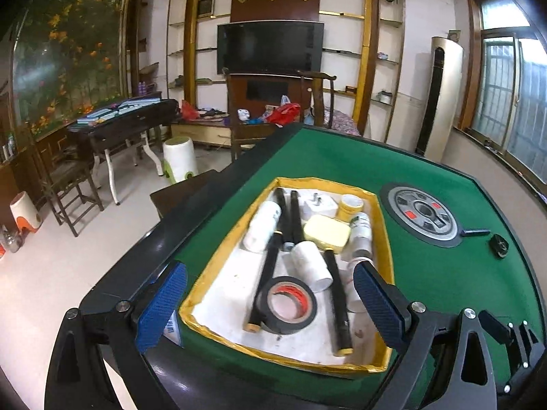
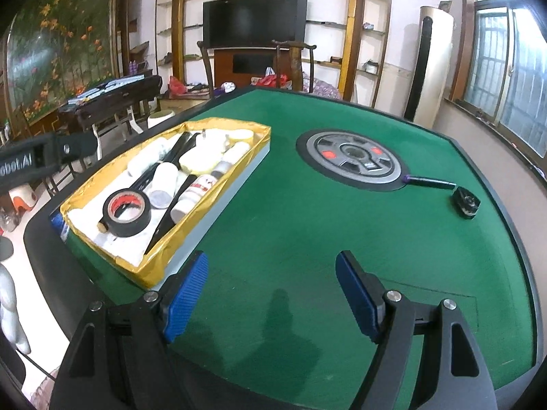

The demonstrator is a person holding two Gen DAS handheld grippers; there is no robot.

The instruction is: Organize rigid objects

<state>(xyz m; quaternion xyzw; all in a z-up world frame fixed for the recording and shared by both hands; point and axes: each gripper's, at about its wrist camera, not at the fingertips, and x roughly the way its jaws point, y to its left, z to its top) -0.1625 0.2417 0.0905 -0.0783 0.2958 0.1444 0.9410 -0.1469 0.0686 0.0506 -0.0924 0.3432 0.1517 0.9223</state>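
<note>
A yellow-rimmed tray (image 1: 218, 256) lined in white sits on the left part of the green felt table (image 2: 307, 232). It holds a black tape roll (image 1: 287, 304), black sticks with gold ends (image 1: 336, 304), white bottles (image 1: 263, 225), a yellow tin (image 1: 326, 234) and a white plug (image 1: 319, 205). My left gripper (image 1: 270, 302) hangs open over the tray's near end, one finger outside the left rim, the other above the right rim. Open as well, my right gripper (image 2: 273, 294) hovers over bare felt just right of the tray (image 2: 160, 266). A dark pen (image 2: 430, 181) and a small black block (image 2: 465, 201) lie at the right.
A round grey control panel (image 2: 352, 159) is set in the table's middle. The table has a raised black border (image 1: 212, 201). Wooden chairs (image 1: 318, 99) stand behind its far edge. A second dark table (image 1: 119, 123) and a white stool (image 1: 179, 164) stand off to the left.
</note>
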